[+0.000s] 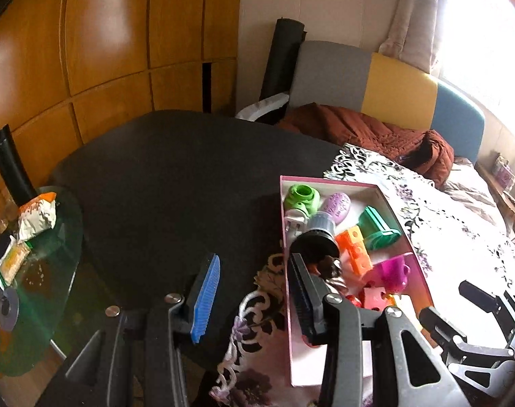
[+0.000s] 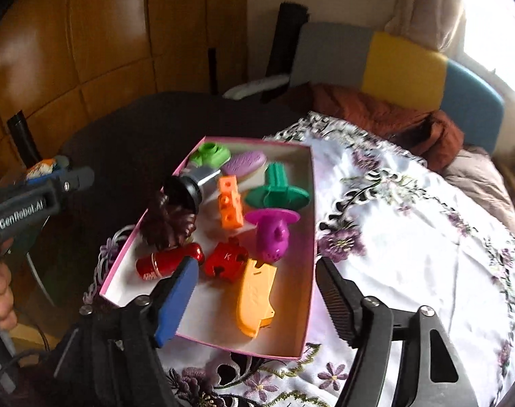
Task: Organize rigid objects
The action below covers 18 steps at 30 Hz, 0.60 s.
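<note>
In the left wrist view the left tongs (image 1: 254, 291) straddle the pink box's (image 1: 286, 271) wall, jaws apart, pinching nothing, while in the right wrist view the right tongs (image 2: 257, 291) hang released over the orange piece (image 2: 255, 296) (lying inside), which could snag.

daylight pours in from the window (image 1: 488, 27) at upper right, blown out to white glare. the wooden wall panels (image 1: 98, 27) carry soft sheen. fisheye bending curves the edges, corners vignetted dark; the right wrist view is slightly motion-blurred.
</note>
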Motion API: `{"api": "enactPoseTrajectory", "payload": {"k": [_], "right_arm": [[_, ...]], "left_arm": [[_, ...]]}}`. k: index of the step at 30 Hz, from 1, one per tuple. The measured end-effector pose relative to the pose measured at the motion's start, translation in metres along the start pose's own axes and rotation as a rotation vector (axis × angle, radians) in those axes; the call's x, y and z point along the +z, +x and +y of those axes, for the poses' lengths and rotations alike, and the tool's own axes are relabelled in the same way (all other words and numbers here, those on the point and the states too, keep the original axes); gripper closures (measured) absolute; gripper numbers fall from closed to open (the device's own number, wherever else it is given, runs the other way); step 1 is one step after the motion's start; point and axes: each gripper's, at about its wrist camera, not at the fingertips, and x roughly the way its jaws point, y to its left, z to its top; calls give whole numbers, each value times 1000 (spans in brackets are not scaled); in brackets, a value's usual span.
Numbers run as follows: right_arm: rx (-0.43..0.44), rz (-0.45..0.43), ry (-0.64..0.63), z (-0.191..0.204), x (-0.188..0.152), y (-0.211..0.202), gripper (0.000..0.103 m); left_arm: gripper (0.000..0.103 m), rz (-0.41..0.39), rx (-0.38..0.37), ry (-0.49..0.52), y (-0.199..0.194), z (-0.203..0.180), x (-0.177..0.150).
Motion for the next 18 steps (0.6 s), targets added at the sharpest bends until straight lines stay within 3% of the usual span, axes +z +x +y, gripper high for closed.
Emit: {"api": "enactPoseTrajectory", "payload": {"k": [5,13,18], "right_arm": [[-46,-56,27,2,-2,-11,27],[-38,-55,34,6,-5,-10,25],[-45,-67,31,8,-4,-13,25]], "left_arm": [[61,-13,-26,15,-10,-6,-4],[63,-122,-2,45,-28,-9,-4],[64,-111,-20,45,-27,-9,-3]]}}
